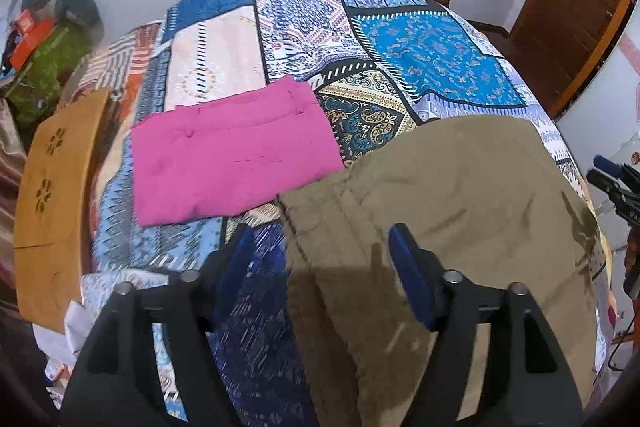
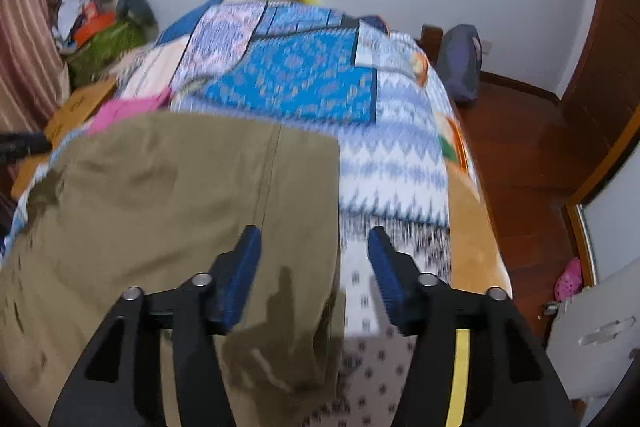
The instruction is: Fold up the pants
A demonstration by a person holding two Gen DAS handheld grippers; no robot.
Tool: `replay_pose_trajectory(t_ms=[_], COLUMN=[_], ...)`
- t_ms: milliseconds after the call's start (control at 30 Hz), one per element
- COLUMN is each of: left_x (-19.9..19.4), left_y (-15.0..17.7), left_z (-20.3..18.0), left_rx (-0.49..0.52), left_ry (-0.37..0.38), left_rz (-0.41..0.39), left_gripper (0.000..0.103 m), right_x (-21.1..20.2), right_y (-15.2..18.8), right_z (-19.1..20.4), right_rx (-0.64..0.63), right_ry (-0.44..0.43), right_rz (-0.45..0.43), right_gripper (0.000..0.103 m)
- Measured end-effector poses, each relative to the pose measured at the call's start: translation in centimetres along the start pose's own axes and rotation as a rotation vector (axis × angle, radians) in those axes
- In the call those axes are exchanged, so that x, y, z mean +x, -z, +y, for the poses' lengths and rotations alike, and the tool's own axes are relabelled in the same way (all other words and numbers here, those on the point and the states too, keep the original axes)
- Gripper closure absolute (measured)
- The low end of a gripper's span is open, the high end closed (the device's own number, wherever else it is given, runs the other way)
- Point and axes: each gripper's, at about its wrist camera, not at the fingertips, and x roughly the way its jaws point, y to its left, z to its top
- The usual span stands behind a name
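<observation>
Olive-khaki pants (image 1: 460, 203) lie spread on the patterned bedspread (image 1: 420, 47), with darker damp-looking patches. My left gripper (image 1: 320, 247) is open, its jaws wide apart over the pants' left edge, holding nothing. In the right wrist view the same pants (image 2: 160, 195) fill the lower left. My right gripper (image 2: 314, 247) is open over the pants' right edge, where the cloth meets the bedspread (image 2: 392, 167). The right gripper also shows at the far right of the left wrist view (image 1: 612, 179).
A folded pink garment (image 1: 232, 151) lies on the bed left of the khaki pants. A wooden headboard panel (image 1: 52, 203) stands at the left. A clutter pile (image 1: 48, 39) is at the back left. A wooden floor (image 2: 532, 163) and door lie right of the bed.
</observation>
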Motion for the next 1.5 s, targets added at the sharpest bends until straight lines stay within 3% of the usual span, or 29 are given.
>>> replay_pose_trajectory(t_ms=[100, 233, 400, 467, 533, 567, 633, 733, 800, 967, 1000, 1033, 1200, 1300, 1333, 1500], left_x=[1.8, 4.5, 5.8, 5.8, 5.9, 5.9, 6.1, 6.6, 6.6, 7.2, 7.5, 7.9, 5.7, 2.7, 1.6, -5.3], left_y=[-0.9, -1.4, -1.4, -1.4, -1.3, -1.2, -1.2, -1.7, -2.1, -3.1, -3.1, -3.0, -1.6, -1.2, -1.0, 0.7], left_z=[-0.3, -0.7, -1.5, -1.5, -1.6, -1.7, -1.8, -1.1, -1.2, -1.1, -0.9, -0.6, 1.9, 2.1, 2.0, 0.5], left_rx=[0.022, 0.046, 0.096, 0.099, 0.106, 0.113, 0.122, 0.068, 0.077, 0.118, 0.132, 0.143, 0.055, 0.037, 0.033, 0.045], left_ry=[-0.012, 0.034, 0.028, 0.020, 0.002, -0.012, -0.039, -0.014, -0.037, -0.125, -0.178, -0.209, -0.111, -0.097, -0.092, -0.076], left_rz=[0.029, 0.099, 0.069, 0.043, 0.019, 0.007, -0.008, 0.014, 0.005, -0.016, -0.007, 0.009, 0.006, -0.032, -0.045, -0.157], left_gripper=[0.031, 0.031, 0.031, 0.036, 0.041, 0.049, 0.070, 0.074, 0.074, 0.074, 0.074, 0.074, 0.074, 0.071, 0.066, 0.040], right_x=[2.1, 5.6, 10.0, 11.4, 11.9, 11.9, 11.9, 11.6, 11.8, 12.9, 13.6, 13.8, 10.5, 6.9, 5.9, -1.5], right_y=[-1.8, -3.5, -4.4, -4.5, -4.6, -4.6, -4.6, -4.5, -4.8, -5.9, -5.9, -5.9, -5.8, -5.6, -5.5, -4.3], right_z=[-0.3, -0.7, -1.8, -2.3, -2.5, -2.5, -1.8, -0.5, 0.2, 0.0, -0.1, -0.4, -2.1, -2.2, -1.9, 0.3], right_rx=[0.016, 0.020, 0.050, 0.085, 0.106, 0.101, 0.053, -0.062, -0.108, -0.132, -0.140, -0.129, -0.027, 0.010, 0.022, 0.020], right_ry=[-0.021, -0.052, -0.045, -0.058, -0.098, -0.092, -0.072, 0.000, 0.041, 0.150, 0.200, 0.192, 0.111, 0.062, 0.044, -0.037], right_rz=[0.009, 0.046, 0.089, 0.112, 0.101, 0.103, 0.091, 0.063, 0.056, 0.063, 0.090, 0.106, 0.095, 0.069, 0.059, -0.019], right_gripper=[0.045, 0.045, 0.046, 0.055, 0.082, 0.089, 0.093, 0.098, 0.099, 0.101, 0.101, 0.101, 0.098, 0.082, 0.075, 0.066])
